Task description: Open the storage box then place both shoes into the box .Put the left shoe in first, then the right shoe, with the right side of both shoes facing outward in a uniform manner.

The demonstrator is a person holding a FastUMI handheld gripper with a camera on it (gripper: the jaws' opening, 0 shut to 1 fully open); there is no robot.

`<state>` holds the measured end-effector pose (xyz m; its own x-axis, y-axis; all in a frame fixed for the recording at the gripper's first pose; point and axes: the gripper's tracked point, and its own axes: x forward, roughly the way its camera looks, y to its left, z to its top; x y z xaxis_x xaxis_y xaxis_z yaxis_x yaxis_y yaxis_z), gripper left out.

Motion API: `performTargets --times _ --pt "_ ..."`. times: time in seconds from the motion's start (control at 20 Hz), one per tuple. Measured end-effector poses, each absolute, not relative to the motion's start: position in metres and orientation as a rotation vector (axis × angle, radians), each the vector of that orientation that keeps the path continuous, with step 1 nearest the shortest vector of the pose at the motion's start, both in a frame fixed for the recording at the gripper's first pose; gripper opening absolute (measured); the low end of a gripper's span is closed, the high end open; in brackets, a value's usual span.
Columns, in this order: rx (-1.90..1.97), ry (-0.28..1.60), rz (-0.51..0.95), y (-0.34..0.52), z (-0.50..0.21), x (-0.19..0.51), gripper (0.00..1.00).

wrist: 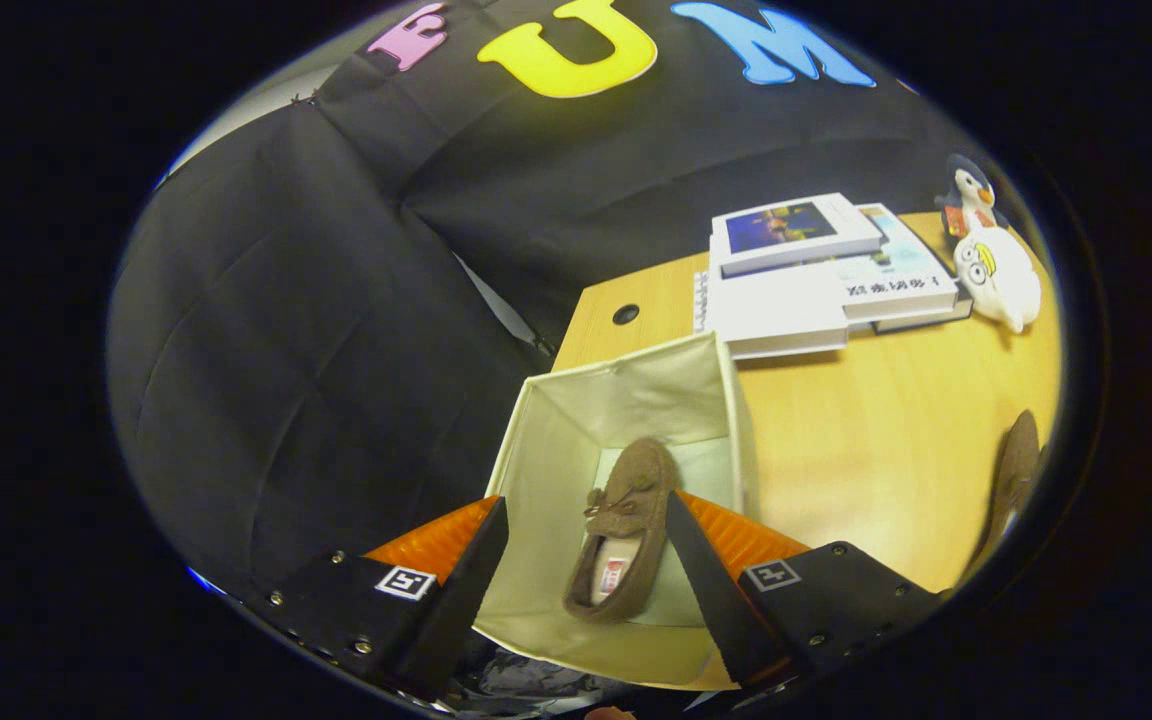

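Gripper (586,520) spread above boxed shoe (626,525) (insole label unreadable).

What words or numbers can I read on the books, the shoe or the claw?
No text here can be quoted.
Books: print on the cover and edge, too blurred to read.
Shoe in the box: red tag inside, too small to read.
Claw: open, one finger on either side of the shoe; its square markers are patterns, not words.
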<state>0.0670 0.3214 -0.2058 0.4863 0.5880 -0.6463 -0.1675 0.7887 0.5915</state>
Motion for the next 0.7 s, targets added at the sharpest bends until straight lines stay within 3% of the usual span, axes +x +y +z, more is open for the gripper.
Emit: performTargets --times 0.7 --pt "0.313 0.889 0.333 0.148 -0.212 0.046 0.96"
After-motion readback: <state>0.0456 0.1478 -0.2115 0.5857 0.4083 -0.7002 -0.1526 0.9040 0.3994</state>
